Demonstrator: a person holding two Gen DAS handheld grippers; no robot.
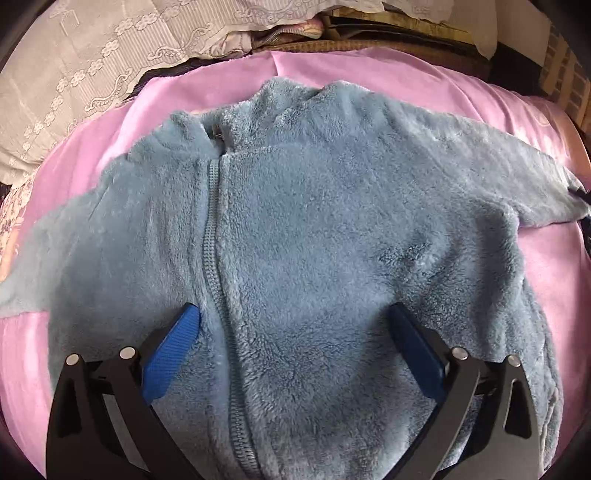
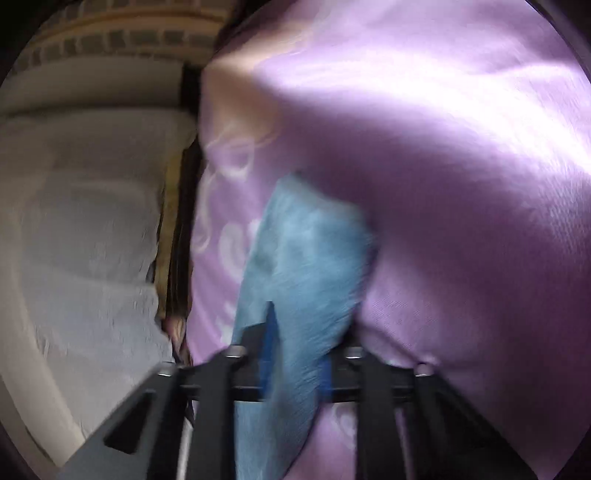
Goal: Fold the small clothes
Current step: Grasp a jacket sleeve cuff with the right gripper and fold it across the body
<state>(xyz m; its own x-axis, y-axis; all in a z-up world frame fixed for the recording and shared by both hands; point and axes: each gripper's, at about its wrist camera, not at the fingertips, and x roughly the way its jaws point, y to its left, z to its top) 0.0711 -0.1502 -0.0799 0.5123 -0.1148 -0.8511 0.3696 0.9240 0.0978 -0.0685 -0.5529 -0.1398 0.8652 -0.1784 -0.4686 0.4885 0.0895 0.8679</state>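
A small blue fleece zip jacket (image 1: pixel 314 229) lies front up on a pink bed sheet (image 1: pixel 388 70), collar far, both sleeves spread out sideways. My left gripper (image 1: pixel 295 314) is open wide, its blue pads over the jacket's lower front on either side of the zipper (image 1: pixel 210 258). In the blurred right wrist view, my right gripper (image 2: pixel 295 332) is shut on a blue fleece sleeve end (image 2: pixel 306 251) that sticks up between the fingers against the pink sheet (image 2: pixel 443 147).
A white lace-patterned pillow (image 1: pixel 66 85) lies at the far left. Bedding and dark clutter (image 1: pixel 332 29) sit beyond the sheet's far edge. In the right wrist view a pale floor or mattress side (image 2: pixel 85 240) lies left of the bed edge.
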